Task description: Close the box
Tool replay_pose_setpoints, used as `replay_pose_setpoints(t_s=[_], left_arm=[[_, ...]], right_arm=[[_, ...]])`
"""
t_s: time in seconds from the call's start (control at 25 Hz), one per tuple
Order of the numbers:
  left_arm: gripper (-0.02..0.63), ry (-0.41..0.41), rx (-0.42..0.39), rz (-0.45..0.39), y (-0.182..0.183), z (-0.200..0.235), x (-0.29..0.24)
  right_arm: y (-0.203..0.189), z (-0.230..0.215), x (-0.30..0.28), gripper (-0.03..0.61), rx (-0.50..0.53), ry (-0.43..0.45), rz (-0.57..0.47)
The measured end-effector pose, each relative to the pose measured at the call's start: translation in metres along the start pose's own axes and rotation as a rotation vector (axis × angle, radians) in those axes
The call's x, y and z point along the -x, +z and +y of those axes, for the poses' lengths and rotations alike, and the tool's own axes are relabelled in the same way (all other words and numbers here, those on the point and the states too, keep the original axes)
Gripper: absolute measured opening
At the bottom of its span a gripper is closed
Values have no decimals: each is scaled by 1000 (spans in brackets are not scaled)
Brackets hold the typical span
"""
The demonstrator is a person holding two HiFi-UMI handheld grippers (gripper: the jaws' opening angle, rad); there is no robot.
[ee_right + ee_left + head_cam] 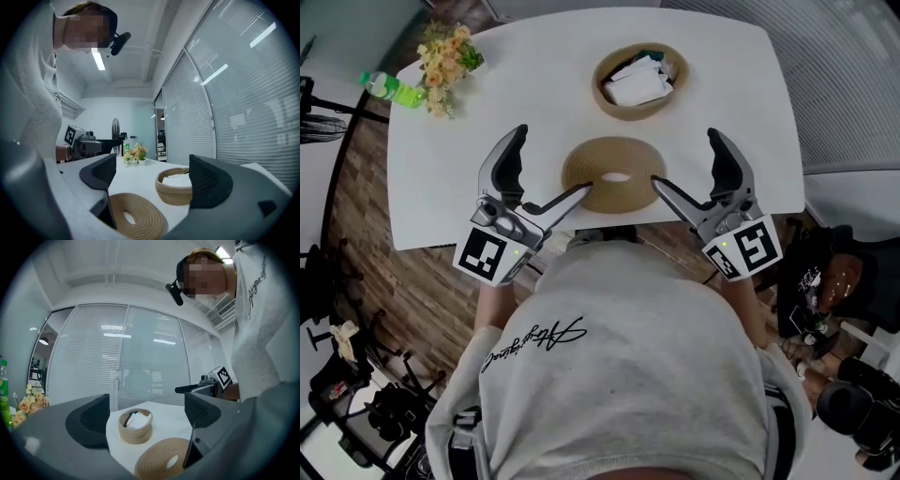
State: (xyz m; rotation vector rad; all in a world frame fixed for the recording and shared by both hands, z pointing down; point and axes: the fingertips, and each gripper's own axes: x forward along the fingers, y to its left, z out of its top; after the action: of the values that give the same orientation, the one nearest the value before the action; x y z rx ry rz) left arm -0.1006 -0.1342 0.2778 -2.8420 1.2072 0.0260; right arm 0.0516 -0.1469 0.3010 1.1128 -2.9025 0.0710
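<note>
Seen from above, the white table (431, 187) carries the round woven box (633, 112). It is open, with white papers (637, 82) inside. The woven lid (614, 155), a flat ring with a hole in the middle, lies on the table between the box and the person, apart from the box. The left gripper (553, 159) and the right gripper (684, 159) stand on the two sides of the lid. Each claw is spread wide and pinches nothing. Each inner jaw tip comes to the lid's rim, but I cannot tell if it touches. Only this view shows the flowers (445, 52) and the green bottle (392, 89) together at the far left corner.

The left gripper view shows the box from the side, with the papers rising above its rim, and the lid low beside the right jaw. Behind is a wall of window blinds (140, 357).

The right gripper view shows the lid near its left jaw and the box partly behind its right jaw. Only here a standing fan (115, 133) appears.
</note>
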Motion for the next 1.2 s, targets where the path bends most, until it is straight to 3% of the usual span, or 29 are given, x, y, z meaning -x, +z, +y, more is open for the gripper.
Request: replay_pose_setpoints(t_s=[0.28, 0.6, 0.92, 1.2], left_arm=[[485, -92, -9, 23, -5, 5, -1], [485, -201, 22, 111, -42, -3, 0], [485, -246, 35, 220, -86, -9, 8], [485, -279, 37, 331, -123, -14, 15]], right_arm=[[-1, 13, -4, 474, 45, 11, -8], [-40, 18, -6, 480, 91, 104, 139], [-83, 42, -9, 491, 126, 276, 248], [-123, 51, -8, 503, 160, 347, 350]])
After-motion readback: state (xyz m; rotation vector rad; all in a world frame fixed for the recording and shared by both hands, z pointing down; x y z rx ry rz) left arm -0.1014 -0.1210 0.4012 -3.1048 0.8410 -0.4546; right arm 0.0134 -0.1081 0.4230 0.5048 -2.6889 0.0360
